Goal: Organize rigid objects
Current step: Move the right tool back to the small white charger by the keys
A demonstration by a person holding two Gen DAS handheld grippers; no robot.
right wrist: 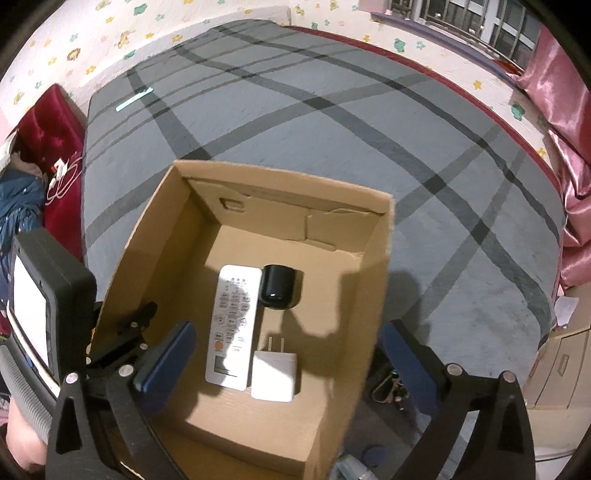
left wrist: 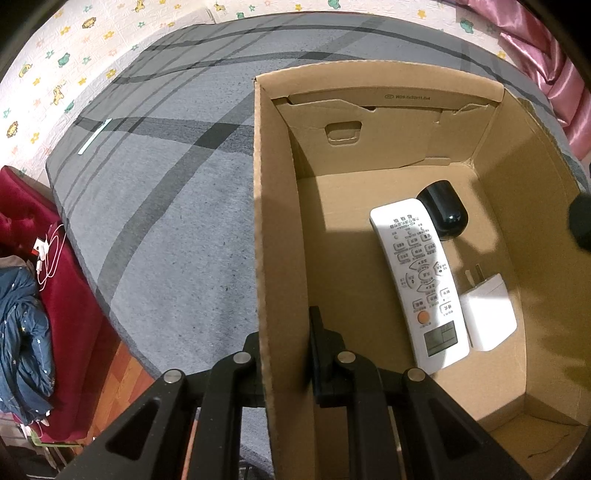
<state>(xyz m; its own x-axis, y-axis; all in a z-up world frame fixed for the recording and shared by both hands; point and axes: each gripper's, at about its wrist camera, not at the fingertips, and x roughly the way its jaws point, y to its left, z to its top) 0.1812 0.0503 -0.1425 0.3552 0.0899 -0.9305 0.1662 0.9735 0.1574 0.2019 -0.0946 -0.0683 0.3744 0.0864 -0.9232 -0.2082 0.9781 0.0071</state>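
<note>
— Holding the box [left wrist: 280,236] wall, left hand-held gripper [left wrist: 286,363] clamps it; remote [right wrist: 232,325], charger [right wrist: 274,374] and black case [right wrist: 275,284] lie inside.
— Right hand-held gripper [right wrist: 288,369] hangs wide above; packing looks finished, next shift the box carefully.

Premises: a home bedroom. A bed under a grey cover with dark crossing stripes [right wrist: 332,155] fills the area ahead of the tongs. Wall covering printed with cartoon animals and flowers [left wrist: 66,62] runs behind it. Pink satin curtains [right wrist: 565,122] hang ahead and to the right, beside a barred window [right wrist: 476,22]. Left of the tongs: red upholstered furniture [left wrist: 74,306] carrying a blue star-patterned quilt [left wrist: 22,332] and a white charging cable [left wrist: 48,254]
</note>
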